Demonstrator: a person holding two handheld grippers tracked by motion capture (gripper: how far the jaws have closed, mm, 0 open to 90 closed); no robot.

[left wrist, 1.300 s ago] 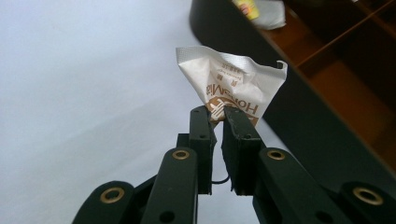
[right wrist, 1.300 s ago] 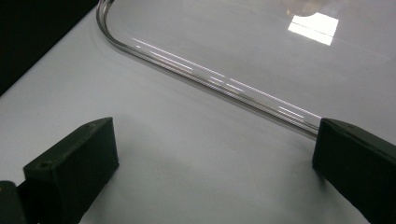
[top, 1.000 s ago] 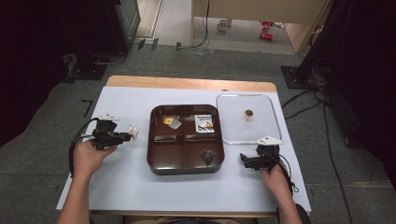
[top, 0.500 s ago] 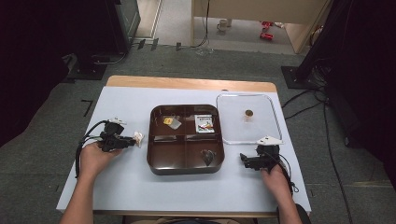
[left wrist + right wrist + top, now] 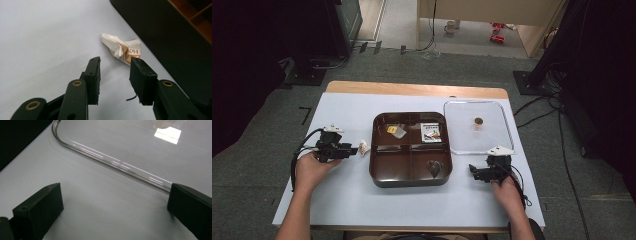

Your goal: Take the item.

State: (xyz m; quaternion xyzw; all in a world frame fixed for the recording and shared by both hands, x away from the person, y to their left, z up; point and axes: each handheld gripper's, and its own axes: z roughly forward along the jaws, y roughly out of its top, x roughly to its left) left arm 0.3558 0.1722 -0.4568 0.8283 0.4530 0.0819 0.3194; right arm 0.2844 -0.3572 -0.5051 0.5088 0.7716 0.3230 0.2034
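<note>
A crumpled white and brown wrapper [image 5: 123, 50] [image 5: 363, 147] lies on the white table just left of the dark brown divided tray [image 5: 379, 172]. My left gripper [image 5: 354, 150] [image 5: 115, 67] is open right behind the wrapper, its jaws apart and pointing at it without touching. My right gripper [image 5: 473, 171] [image 5: 115, 207] rests open near the table's right front, jaws wide, beside the curved rim of a clear lid [image 5: 112, 161] [image 5: 507, 127].
The tray holds a yellow piece [image 5: 391, 129], a printed packet [image 5: 430, 132] and a dark heart-shaped item [image 5: 434, 168]. A small gold knob [image 5: 478, 121] sits on the clear lid. The tray's dark wall [image 5: 162, 32] stands close to the wrapper's right.
My left gripper has moved right and toward the near edge, closing in on the wrapper beside the tray. The right gripper has stayed where it was.
</note>
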